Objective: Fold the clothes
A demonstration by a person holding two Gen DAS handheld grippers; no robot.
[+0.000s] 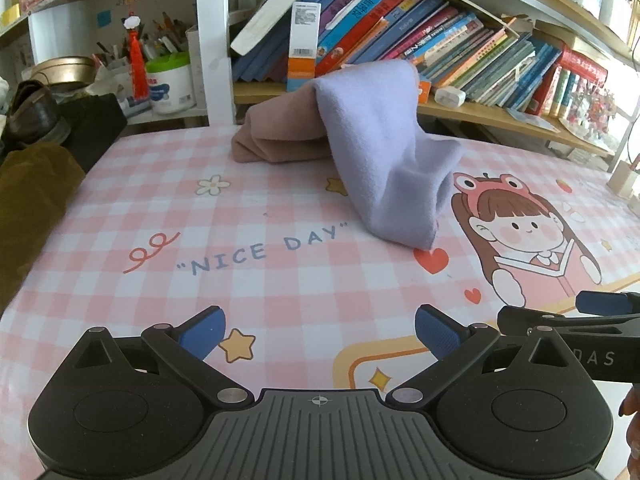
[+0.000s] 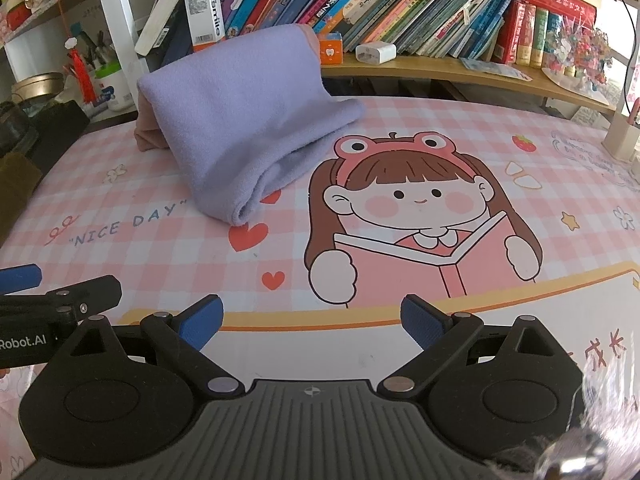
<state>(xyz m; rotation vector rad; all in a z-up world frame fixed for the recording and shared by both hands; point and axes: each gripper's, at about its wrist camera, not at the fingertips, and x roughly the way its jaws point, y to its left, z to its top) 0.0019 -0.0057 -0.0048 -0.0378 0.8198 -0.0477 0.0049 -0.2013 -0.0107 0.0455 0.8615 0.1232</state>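
Observation:
A lilac cloth (image 1: 384,152) (image 2: 240,128) lies folded at the far side of the table, draped over a pink-brown folded cloth (image 1: 276,136) (image 2: 146,132) and sloping down onto the tabletop. My left gripper (image 1: 318,338) hovers open over the near part of the table, well short of the cloths, with nothing between its blue pads. My right gripper (image 2: 312,326) is open too and empty, close beside the left one. Part of the right gripper (image 1: 600,308) shows at the right edge of the left wrist view, and part of the left gripper (image 2: 60,292) at the left edge of the right wrist view.
The table carries a pink checked mat (image 1: 280,280) (image 2: 400,280) with a cartoon girl and "NICE DAY". Behind the cloths stands a shelf of leaning books (image 1: 400,32) (image 2: 400,4). A white charger (image 2: 376,53), a pen tub (image 1: 170,80) and dark clutter (image 1: 60,128) sit at the back and left.

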